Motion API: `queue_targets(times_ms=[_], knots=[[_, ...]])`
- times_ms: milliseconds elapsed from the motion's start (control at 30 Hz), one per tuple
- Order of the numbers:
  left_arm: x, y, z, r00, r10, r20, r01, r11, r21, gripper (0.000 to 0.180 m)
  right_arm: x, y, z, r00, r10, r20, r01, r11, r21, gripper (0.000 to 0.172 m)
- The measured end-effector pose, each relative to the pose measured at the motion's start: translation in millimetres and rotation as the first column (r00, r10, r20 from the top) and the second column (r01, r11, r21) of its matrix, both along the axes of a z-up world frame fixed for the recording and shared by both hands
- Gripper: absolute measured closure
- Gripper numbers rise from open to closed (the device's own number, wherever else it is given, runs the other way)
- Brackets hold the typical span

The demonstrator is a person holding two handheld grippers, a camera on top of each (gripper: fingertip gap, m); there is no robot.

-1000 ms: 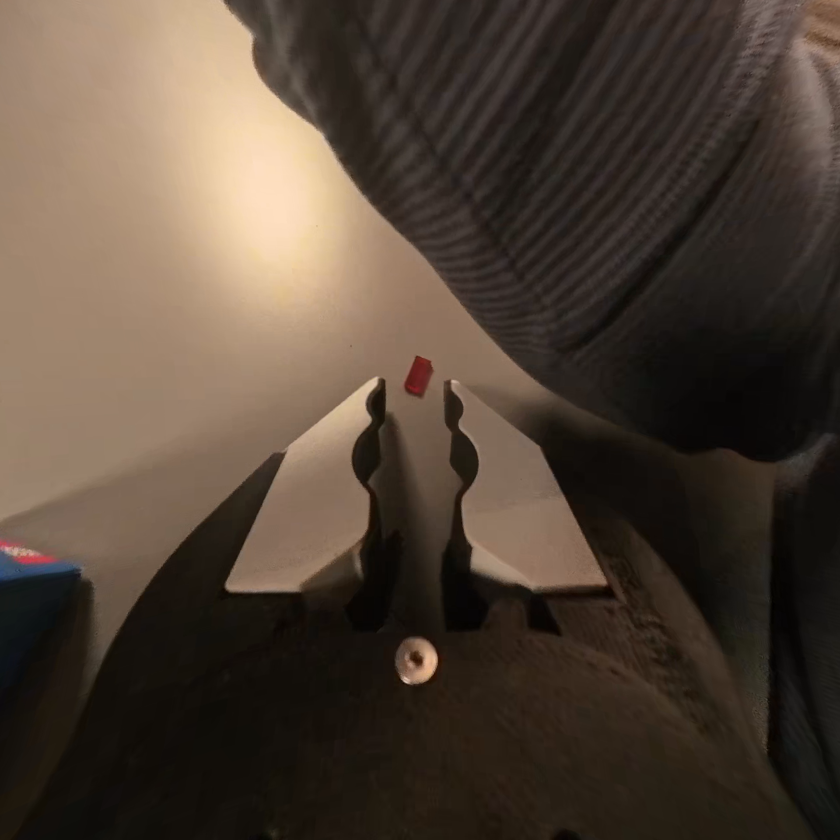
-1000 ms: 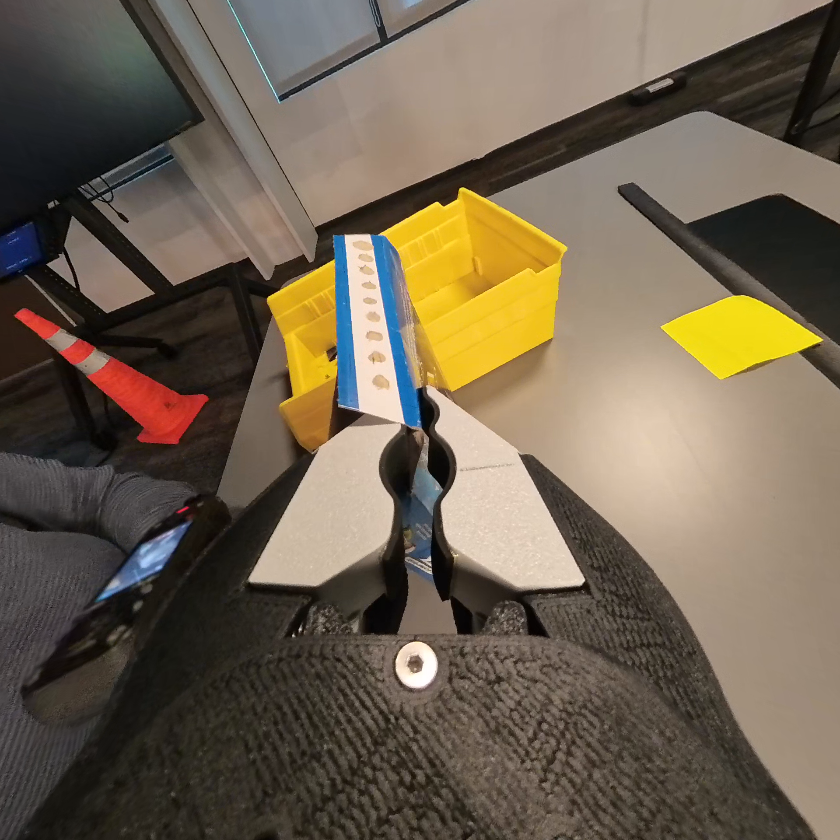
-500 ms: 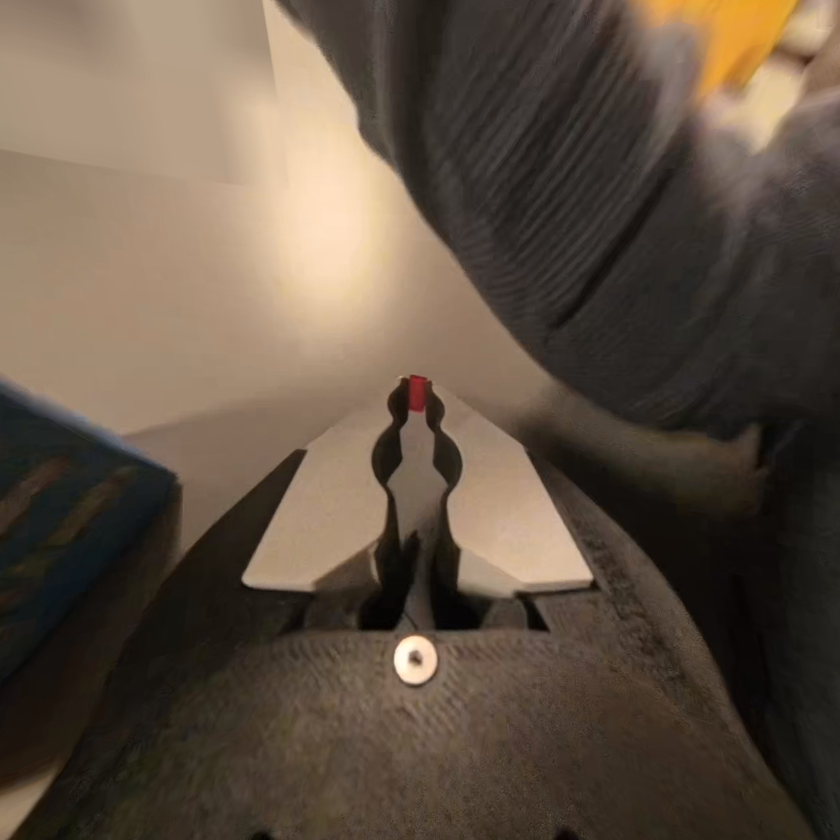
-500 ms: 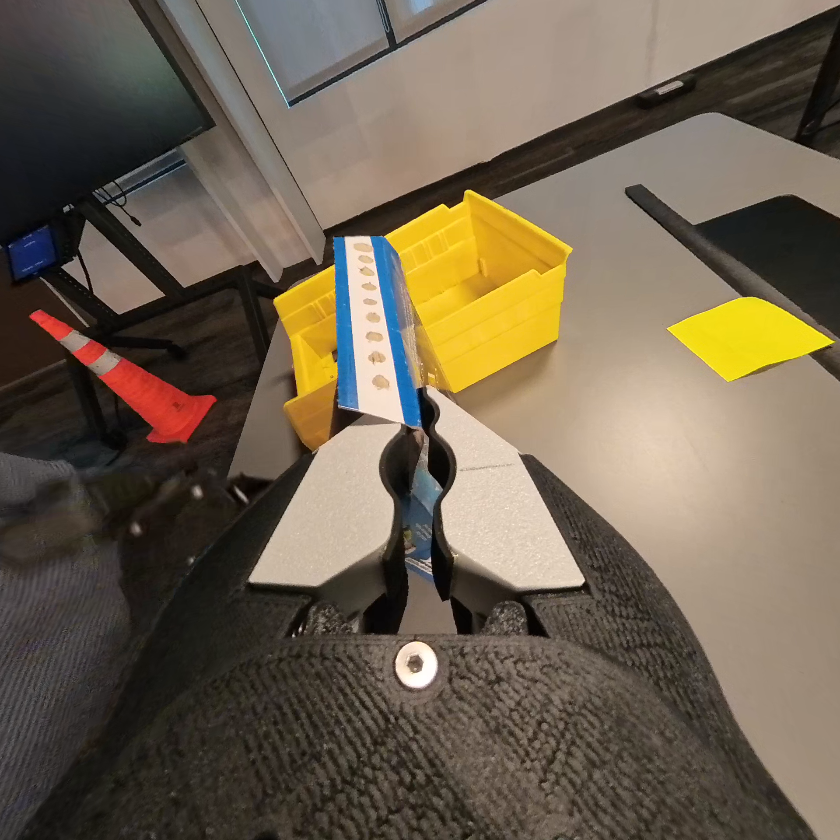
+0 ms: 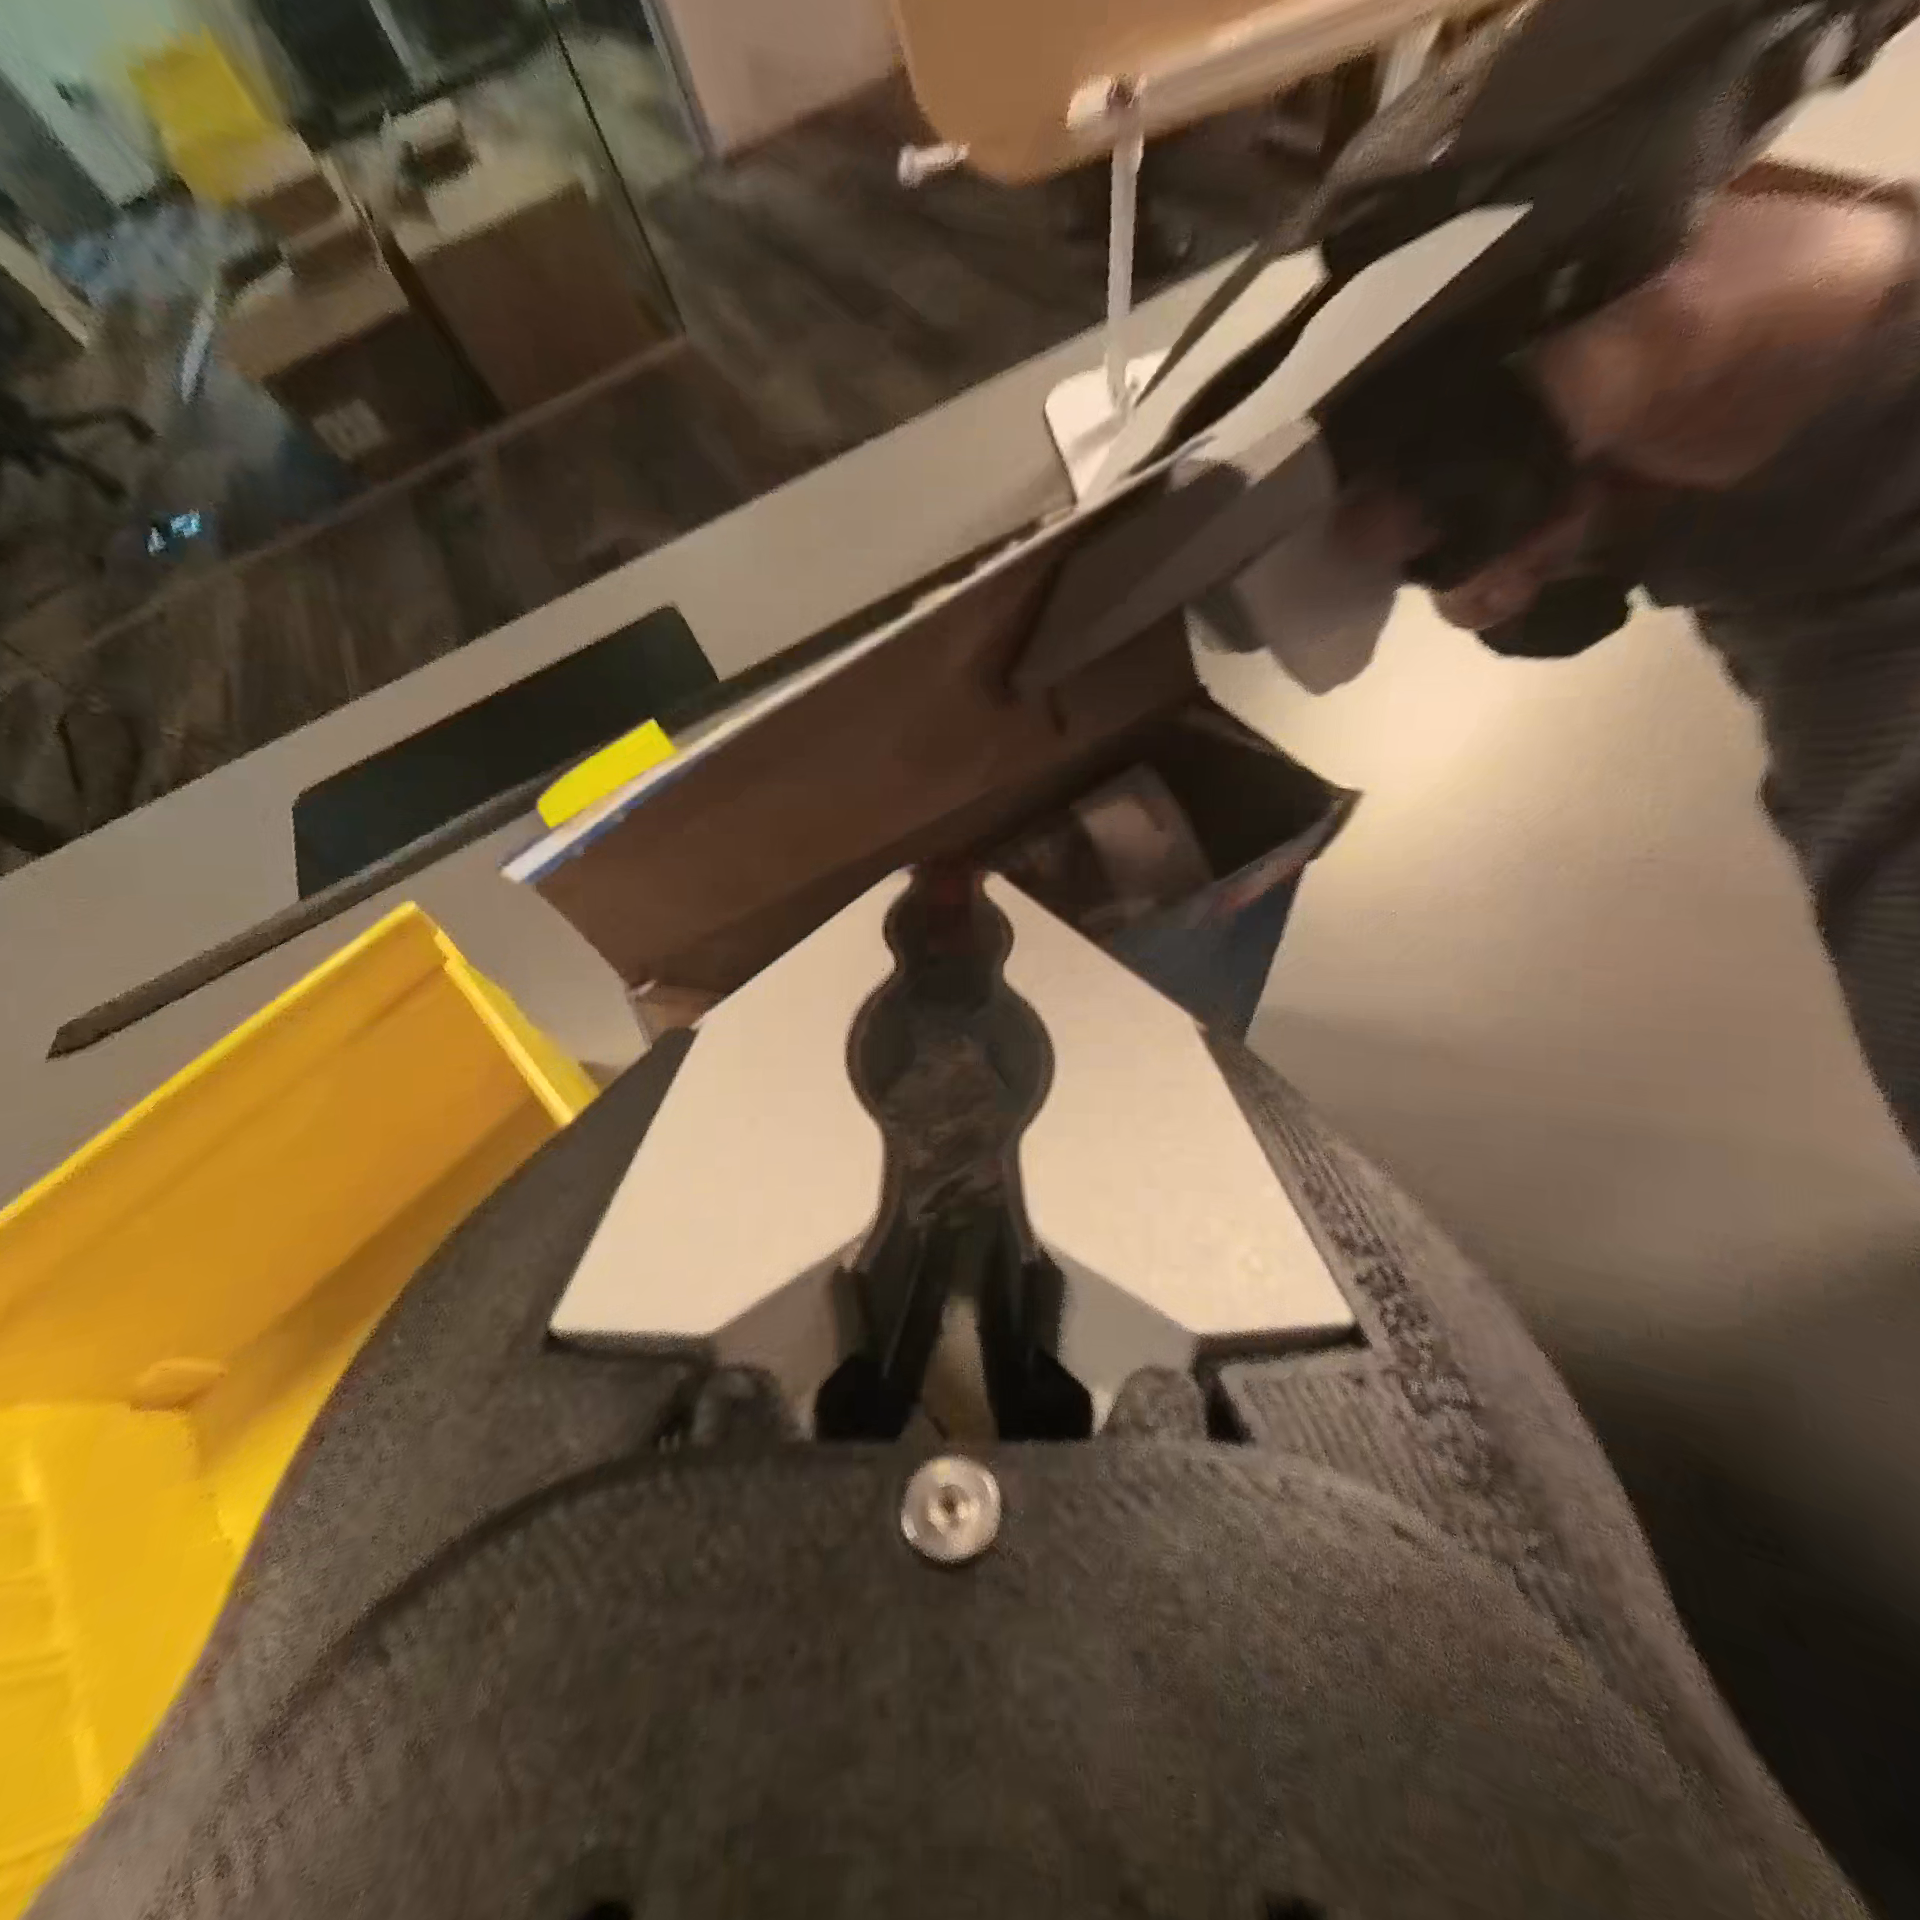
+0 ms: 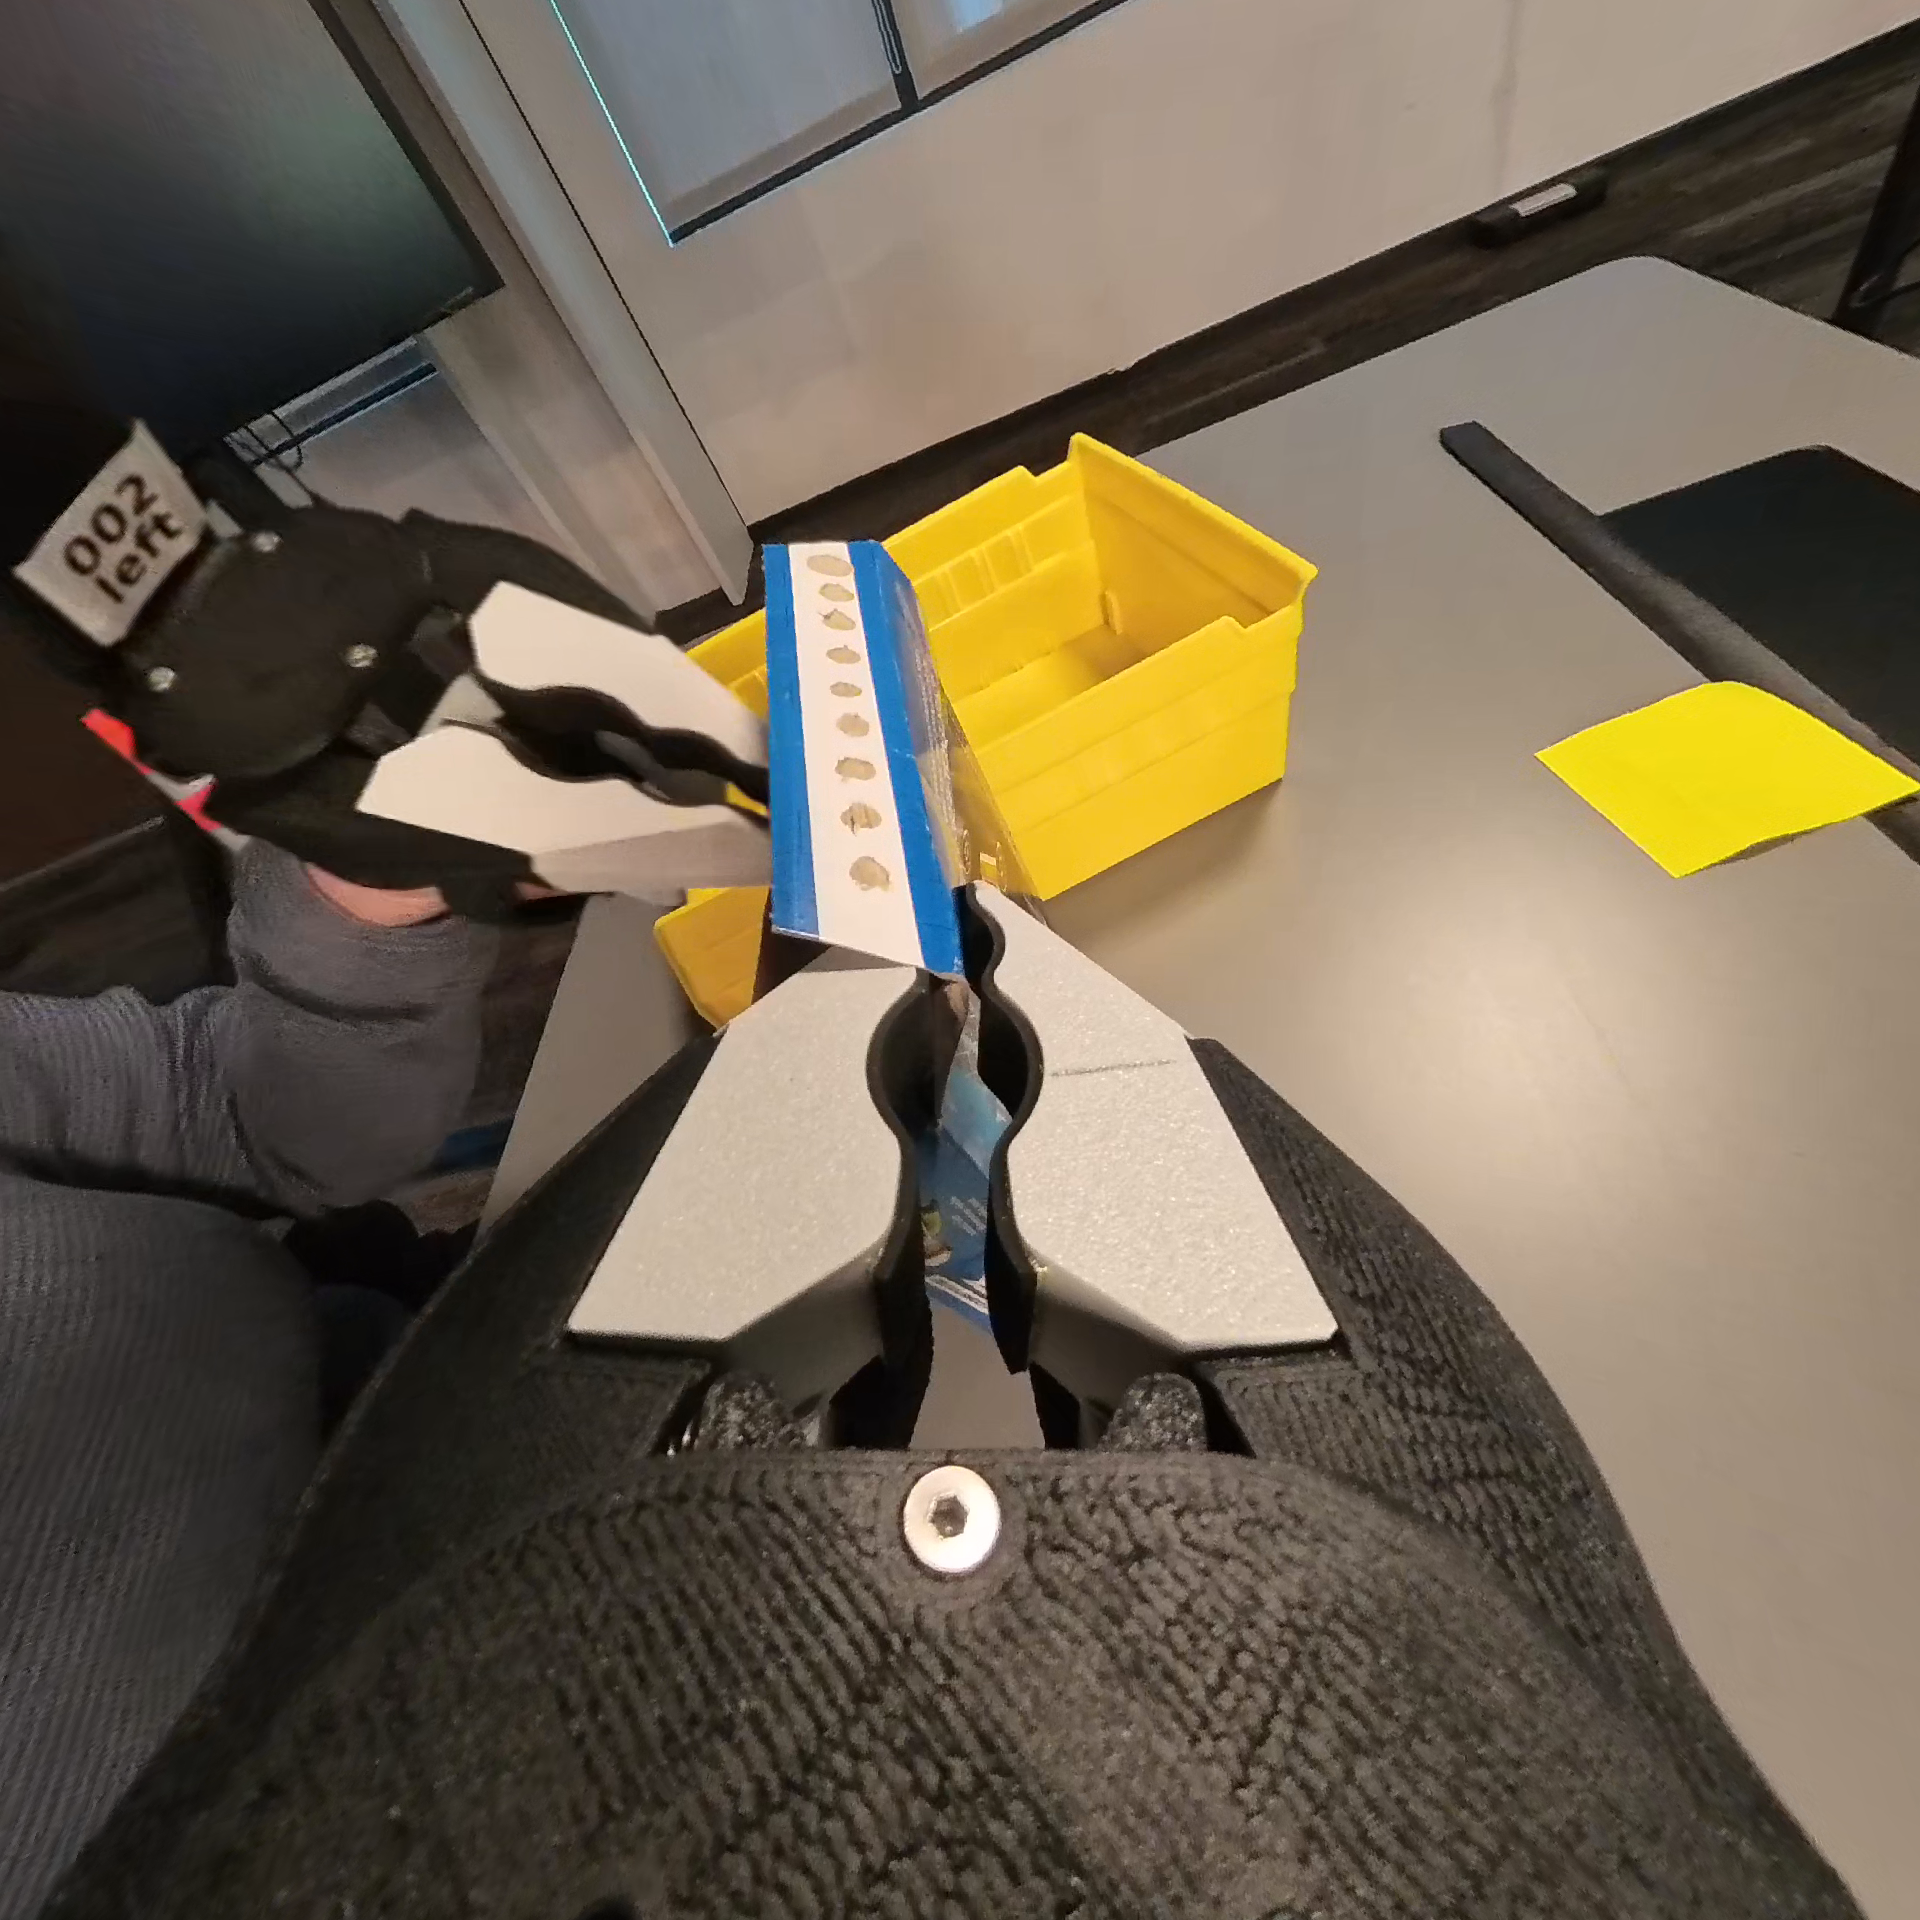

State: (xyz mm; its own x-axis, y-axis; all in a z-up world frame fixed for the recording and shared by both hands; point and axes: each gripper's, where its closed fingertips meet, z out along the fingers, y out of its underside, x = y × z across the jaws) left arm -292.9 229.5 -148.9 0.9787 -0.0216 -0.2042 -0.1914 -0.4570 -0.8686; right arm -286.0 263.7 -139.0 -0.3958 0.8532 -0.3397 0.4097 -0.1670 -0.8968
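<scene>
Since a second ago: left gripper (image 5: 948,883) up off the bare counter, swung round to the open end of the box, jaws narrowed from spread to nearly shut on the small red piece (image 5: 943,891) that lay loose between the fingertips then. Right gripper (image 6: 961,935) unmoved, same grip on the same box.

Left jaws now: almost together, a sliver of red pinched at the very tips, blurred and in shadow. Tips right at the lower edge of the brown inner flap (image 5: 852,790) of the box, the open mouth of the box (image 5: 1195,831) just to the right. In the right wrist view, the same fingers (image 6: 623,675) reaching in from the left, ends hidden behind the box's blue and white edge.

Right jaws: closed flat on a thin blue flap of the box (image 6: 961,1132), both pads pressed against it. Blue and white box (image 6: 852,748) standing up from the tips, tilted slightly left, a row of torn holes down its white strip.

Just behind the box: yellow bin (image 6: 1122,665) on the grey counter (image 6: 1455,1039), open top. Farther right: yellow paper square (image 6: 1714,774), beside a black strip (image 6: 1621,592) and a black mat (image 6: 1787,530). Lower left: grey sleeve (image 6: 156,1143). Beyond the counter: dark screen (image 6: 208,177), pale wall.
</scene>
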Motion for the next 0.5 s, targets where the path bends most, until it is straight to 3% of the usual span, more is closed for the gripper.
queue_targets(times_ms=[67, 133, 267, 333, 500], knots=[[-4, 3, -11, 1.0, 0.001, -0.017, -0.002, 0.997, -0.08, 0.174, 0, 0, 0, 1.0, 0.002, 0.0, -0.002, 1.0, 0.001, 0.172], [-8, 6, -18, 0.999, 0.025, -0.036, -0.03, 0.991, -0.13, 0.16, 1, 0, 0, 1.0, 0.005, -0.001, -0.005, 1.0, 0.0, 0.172], [-5, 6, -7, 1.0, 0.02, -0.017, -0.021, 0.997, -0.078, 0.127, -1, 2, 0, 1.0, -0.002, -0.008, 0.002, 1.0, -0.003, 0.172], [-7, 1, 3, 0.999, 0.037, 0.02, -0.037, 0.999, -0.011, 0.12, -3, 8, 0, 1.0, -0.029, -0.012, 0.029, 1.0, 0.001, 0.172], [-7, -12, 20, 0.996, 0.022, 0.089, -0.033, 0.992, 0.122, 0.132, -4, 15, 7, 0.996, -0.062, -0.07, 0.066, 0.996, 0.067, 0.172]])
